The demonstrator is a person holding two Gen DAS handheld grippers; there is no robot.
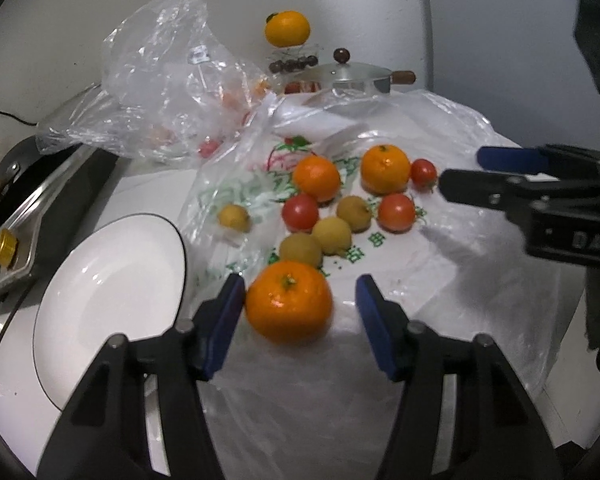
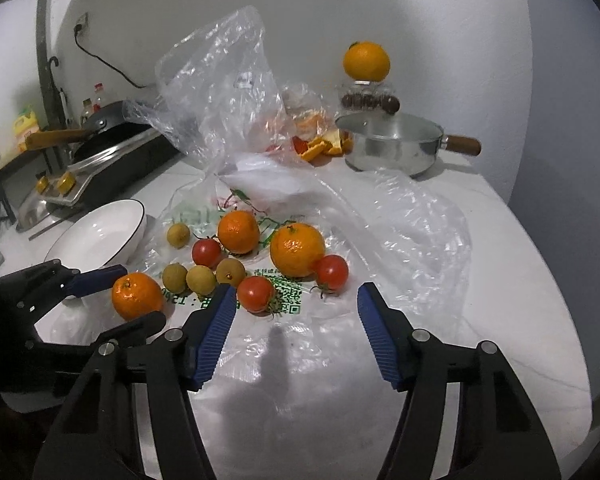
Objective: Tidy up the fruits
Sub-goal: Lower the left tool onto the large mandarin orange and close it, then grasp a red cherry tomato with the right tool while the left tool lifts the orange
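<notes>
Sitting at the far left, the white plate (image 1: pixel 112 300) lay just beside the printed plastic bag (image 1: pixel 440 280). Next, the left gripper (image 1: pixel 300 300) straddled the nearest orange (image 1: pixel 289 300), one pad touching it, the other apart. Further right, the right gripper (image 2: pixel 296 312) stood open over the bag, a tomato (image 2: pixel 255 294) just beyond its left pad.

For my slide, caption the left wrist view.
Left tongs straddle an orange beside a white plate.
</notes>
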